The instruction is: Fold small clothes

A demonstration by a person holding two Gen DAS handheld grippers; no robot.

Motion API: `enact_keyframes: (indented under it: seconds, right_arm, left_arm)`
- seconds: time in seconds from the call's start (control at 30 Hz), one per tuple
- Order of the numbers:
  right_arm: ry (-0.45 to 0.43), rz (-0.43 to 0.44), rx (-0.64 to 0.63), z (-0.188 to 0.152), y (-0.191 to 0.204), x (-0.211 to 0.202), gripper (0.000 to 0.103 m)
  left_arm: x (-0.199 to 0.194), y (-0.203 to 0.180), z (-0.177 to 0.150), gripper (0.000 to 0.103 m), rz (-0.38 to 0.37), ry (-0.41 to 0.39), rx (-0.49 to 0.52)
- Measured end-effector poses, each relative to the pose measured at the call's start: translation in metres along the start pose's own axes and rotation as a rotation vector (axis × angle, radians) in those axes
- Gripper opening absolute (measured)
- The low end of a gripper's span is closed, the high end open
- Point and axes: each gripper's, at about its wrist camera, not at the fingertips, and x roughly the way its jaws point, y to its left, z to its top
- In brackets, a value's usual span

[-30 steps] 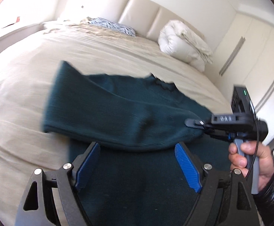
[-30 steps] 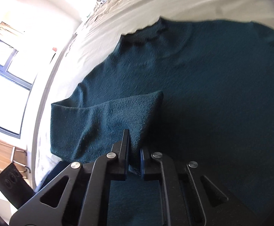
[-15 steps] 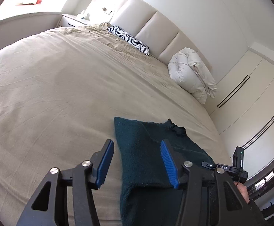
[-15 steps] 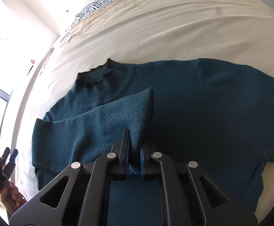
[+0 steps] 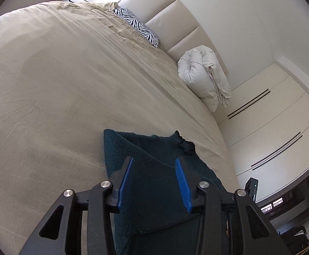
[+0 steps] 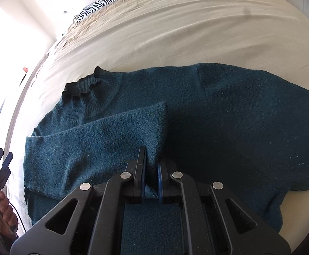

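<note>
Since earlier frame, left gripper [image 5: 154, 182] swung away from sweater body; jaws have just been closing, now half spread, nothing pinched between blue pads, knit only lying beneath. Right gripper [image 6: 151, 165] pressed tight on cuff of folded sleeve [image 6: 103, 140], held over chest at frame centre. Teal sweater [image 6: 228, 127] flat on beige bed [image 6: 175, 31], collar upper left. My read: first sleeve fold nearly placed; other sleeve at right of frame and body folds left.
</note>
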Motion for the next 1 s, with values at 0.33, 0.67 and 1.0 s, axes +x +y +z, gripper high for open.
enact_keyframes:
  seconds: [0.33, 0.67, 1.0]
  right_arm:
    - [-0.005, -0.005, 0.011, -0.001, -0.001, 0.006, 0.007]
    - [0.001, 0.032, 0.023, -0.001, -0.005, 0.012, 0.007]
    - [-0.008, 0.046, 0.031, -0.003, -0.008, 0.012, 0.007]
  left_arm:
    - [0.012, 0.009, -0.001, 0.042, -0.002, 0.022, -0.011]
    - [0.039, 0.042, 0.009, 0.042, -0.067, 0.1, -0.105]
    - [0.051, 0.037, 0.001, 0.036, -0.036, 0.158, -0.014]
